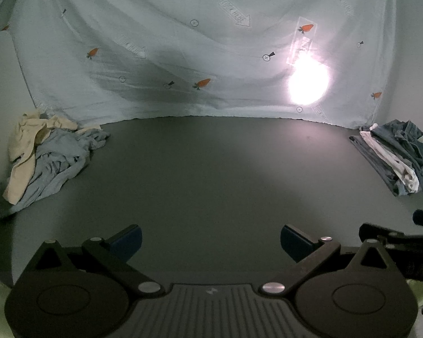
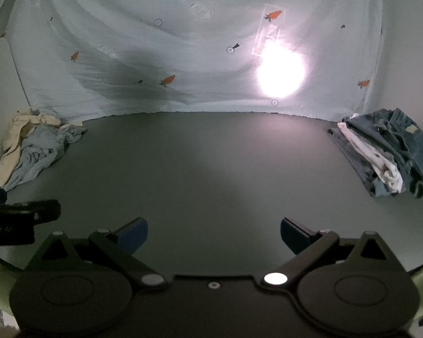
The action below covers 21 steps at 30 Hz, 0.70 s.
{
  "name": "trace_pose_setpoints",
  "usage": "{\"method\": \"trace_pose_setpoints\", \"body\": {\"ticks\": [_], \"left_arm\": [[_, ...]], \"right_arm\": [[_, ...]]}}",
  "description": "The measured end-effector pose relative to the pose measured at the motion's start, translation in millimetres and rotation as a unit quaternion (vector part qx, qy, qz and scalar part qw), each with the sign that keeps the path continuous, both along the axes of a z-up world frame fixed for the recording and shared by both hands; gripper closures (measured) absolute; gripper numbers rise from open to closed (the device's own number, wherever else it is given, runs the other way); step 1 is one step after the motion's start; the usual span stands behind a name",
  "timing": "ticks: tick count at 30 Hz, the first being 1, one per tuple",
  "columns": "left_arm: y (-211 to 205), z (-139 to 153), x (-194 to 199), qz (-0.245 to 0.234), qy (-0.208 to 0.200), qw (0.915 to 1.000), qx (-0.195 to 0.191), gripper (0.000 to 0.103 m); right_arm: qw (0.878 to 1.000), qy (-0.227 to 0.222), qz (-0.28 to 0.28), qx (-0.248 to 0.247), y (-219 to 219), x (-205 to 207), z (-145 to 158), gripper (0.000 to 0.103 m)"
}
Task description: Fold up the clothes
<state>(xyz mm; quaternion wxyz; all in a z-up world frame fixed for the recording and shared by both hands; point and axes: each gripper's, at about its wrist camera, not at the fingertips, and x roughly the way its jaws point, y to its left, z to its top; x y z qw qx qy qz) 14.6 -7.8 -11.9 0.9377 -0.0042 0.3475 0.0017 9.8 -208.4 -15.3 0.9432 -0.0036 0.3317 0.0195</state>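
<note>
— Where were the clothes?
— A crumpled cream-and-blue heap (image 1: 42, 157) lay far left on the dark table (image 1: 211, 174); folded denim stack (image 2: 392, 152) far right.
— And the grippers?
— Left gripper (image 1: 211, 239) and right gripper (image 2: 213, 235) both gaped wide, holding nothing, near the table's front edge.

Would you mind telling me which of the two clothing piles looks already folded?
The right pile: denim and white pieces stacked in flat layers. The left pile, cream and light blue, is a crumpled heap.
</note>
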Motion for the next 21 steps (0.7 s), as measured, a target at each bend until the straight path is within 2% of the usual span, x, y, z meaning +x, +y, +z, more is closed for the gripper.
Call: {"method": "trace_pose_setpoints", "body": {"ticks": [7,13,16,21], "left_arm": [[6,1,5,0.04,-0.028,0.9979,-0.043,0.0],[25,-4,33,0.117,-0.009,0.9899,-0.079,0.0],[31,-2,54,0.152,0.011,0.983,-0.102,0.0],[36,-5,85,0.181,0.052,0.9703,-0.152,0.0]], "right_arm": [[0.999,-0.007,0.044,-0.007,9,26,-6,0.001],[0.997,-0.013,0.069,0.006,11,65,-12,0.0],[0.996,-0.013,0.087,0.008,13,87,-10,0.0],[0.994,-0.017,0.099,0.035,7,129,-13,0.0]]}}
